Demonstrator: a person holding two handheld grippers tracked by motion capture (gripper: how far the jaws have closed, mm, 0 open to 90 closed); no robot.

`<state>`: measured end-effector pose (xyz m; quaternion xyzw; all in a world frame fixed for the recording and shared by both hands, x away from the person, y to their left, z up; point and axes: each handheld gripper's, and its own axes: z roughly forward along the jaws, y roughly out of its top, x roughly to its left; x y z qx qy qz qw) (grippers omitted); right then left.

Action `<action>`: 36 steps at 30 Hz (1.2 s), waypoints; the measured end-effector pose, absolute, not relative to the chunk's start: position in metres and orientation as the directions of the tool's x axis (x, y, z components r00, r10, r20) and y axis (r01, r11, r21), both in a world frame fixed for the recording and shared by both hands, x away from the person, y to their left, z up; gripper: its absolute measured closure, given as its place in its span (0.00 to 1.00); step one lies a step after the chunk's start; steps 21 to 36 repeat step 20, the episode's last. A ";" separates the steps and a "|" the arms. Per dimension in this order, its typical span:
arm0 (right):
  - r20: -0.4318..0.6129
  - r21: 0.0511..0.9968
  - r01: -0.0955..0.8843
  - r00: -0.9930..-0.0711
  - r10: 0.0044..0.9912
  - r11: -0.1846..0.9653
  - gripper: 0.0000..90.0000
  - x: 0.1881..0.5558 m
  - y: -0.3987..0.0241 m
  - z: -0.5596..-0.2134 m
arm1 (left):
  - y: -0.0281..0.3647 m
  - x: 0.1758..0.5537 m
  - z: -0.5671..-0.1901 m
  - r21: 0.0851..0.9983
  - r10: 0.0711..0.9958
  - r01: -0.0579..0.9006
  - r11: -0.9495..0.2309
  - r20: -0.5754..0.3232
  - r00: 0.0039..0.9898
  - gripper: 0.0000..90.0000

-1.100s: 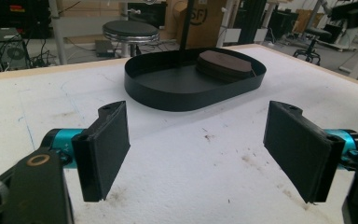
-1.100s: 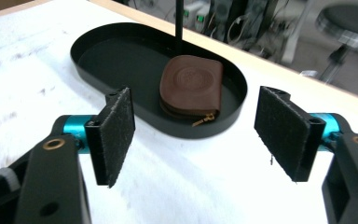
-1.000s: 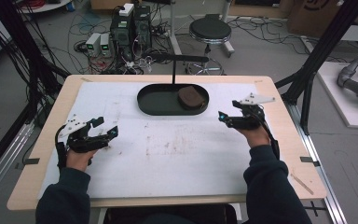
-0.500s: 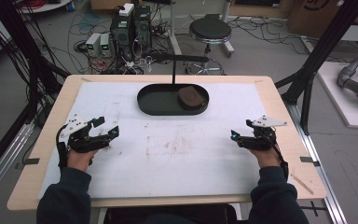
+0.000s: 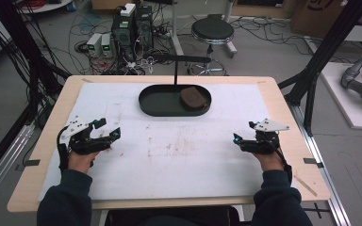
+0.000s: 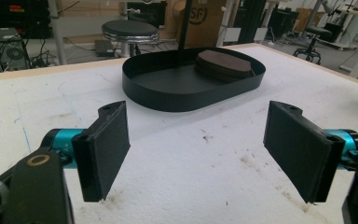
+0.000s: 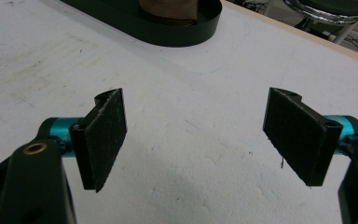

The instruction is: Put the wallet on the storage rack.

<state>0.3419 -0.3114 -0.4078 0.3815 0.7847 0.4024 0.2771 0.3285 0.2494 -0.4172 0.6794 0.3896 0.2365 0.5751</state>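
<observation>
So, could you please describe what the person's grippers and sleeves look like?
Both the left gripper and right gripper are black, each topped by a grey three-cornered plate, with flat black rectangular jaw pads on teal fittings and a black trailing cable. The sleeves are dark navy.

The table [image 5: 283, 101] has a pale wood edge under a white, brown-smudged sheet [image 5: 179, 155]. The oval tray [image 5: 151, 101] is black, its pad [image 5: 193, 97] dark brown. Both grippers' jaws are black on teal barrels; sleeves [image 5: 66, 202] dark navy.
</observation>
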 end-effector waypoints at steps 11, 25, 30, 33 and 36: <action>-0.144 0.838 0.375 -0.549 0.823 0.397 0.24 0.341 -0.310 -0.409 | 0.250 0.329 -0.418 0.965 0.805 0.260 -0.034 -0.128 0.580 0.25; -0.153 0.831 0.375 -0.554 0.818 0.410 0.24 0.342 -0.308 -0.410 | 0.250 0.330 -0.419 0.965 0.806 0.260 -0.037 -0.125 0.578 0.25; -0.153 0.831 0.375 -0.554 0.818 0.410 0.24 0.342 -0.308 -0.410 | 0.250 0.330 -0.419 0.965 0.806 0.260 -0.037 -0.125 0.578 0.25; -0.153 0.831 0.375 -0.554 0.818 0.410 0.24 0.342 -0.308 -0.410 | 0.250 0.330 -0.419 0.965 0.806 0.260 -0.037 -0.125 0.578 0.25; -0.153 0.831 0.375 -0.554 0.818 0.410 0.24 0.342 -0.308 -0.410 | 0.250 0.330 -0.419 0.965 0.806 0.260 -0.037 -0.125 0.578 0.25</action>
